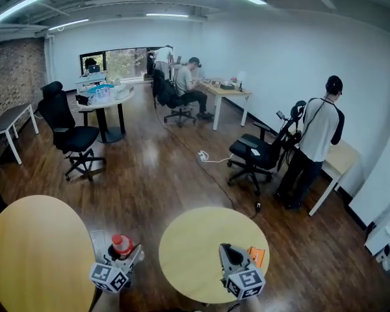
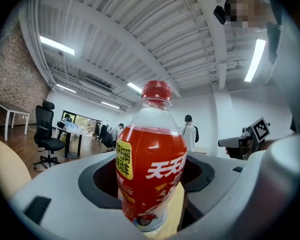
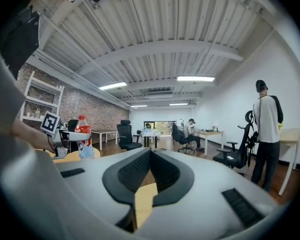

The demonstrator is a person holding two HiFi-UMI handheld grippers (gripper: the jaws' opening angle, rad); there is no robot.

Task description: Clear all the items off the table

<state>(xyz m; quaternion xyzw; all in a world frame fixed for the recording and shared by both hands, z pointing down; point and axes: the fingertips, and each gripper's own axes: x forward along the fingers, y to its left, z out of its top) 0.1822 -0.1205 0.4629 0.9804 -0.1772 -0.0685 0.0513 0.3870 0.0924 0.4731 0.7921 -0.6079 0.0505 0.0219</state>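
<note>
A clear bottle of red drink with a red cap (image 2: 151, 159) stands upright between the jaws of my left gripper (image 2: 151, 176), which is shut on its body. In the head view the bottle (image 1: 121, 244) and left gripper (image 1: 125, 255) hang over the floor between two round tables. The right gripper view shows the same bottle (image 3: 83, 131) held in the air at the left. My right gripper (image 1: 229, 251) is over the small round wooden table (image 1: 188, 239); its jaws (image 3: 150, 153) are shut and hold nothing. A small orange item (image 1: 258, 256) lies on that table beside it.
A bigger round table (image 1: 32, 252) fills the lower left. Black office chairs (image 1: 73, 138) (image 1: 255, 155) stand on the wood floor, with a white cable (image 1: 208, 156) between them. One person stands at a desk on the right (image 1: 320, 135); another sits at the back (image 1: 185, 86).
</note>
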